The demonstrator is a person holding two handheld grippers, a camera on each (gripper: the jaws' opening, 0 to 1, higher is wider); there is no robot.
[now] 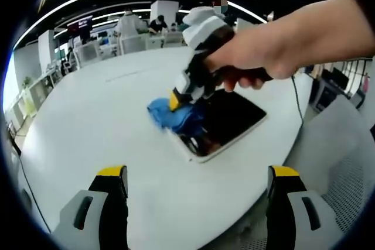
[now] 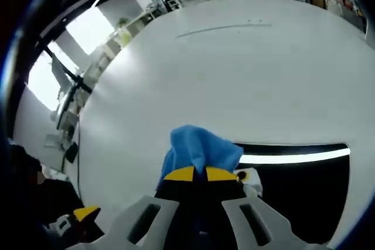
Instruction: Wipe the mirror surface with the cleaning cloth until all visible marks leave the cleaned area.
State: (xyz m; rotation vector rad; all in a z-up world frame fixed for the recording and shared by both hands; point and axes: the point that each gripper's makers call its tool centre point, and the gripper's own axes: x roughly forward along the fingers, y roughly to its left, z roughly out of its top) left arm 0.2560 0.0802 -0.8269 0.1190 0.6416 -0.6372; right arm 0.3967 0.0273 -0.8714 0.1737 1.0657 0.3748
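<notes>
On a white counter lies a dark mirror. Right claw pinches the blue cloth at the mirror's edge. Left claw hovers wide open, empty. Unbraced, the mirror could slide; the cloth may slip free.

A: Cloth: soft blue fabric, matt, crumpled. Mirror: glossy dark glass reflecting a ceiling light, pale smooth frame.

B: Table: smooth white top, slight sheen. Right gripper: grey plastic body, yellow tips. Left gripper looks the same.
</notes>
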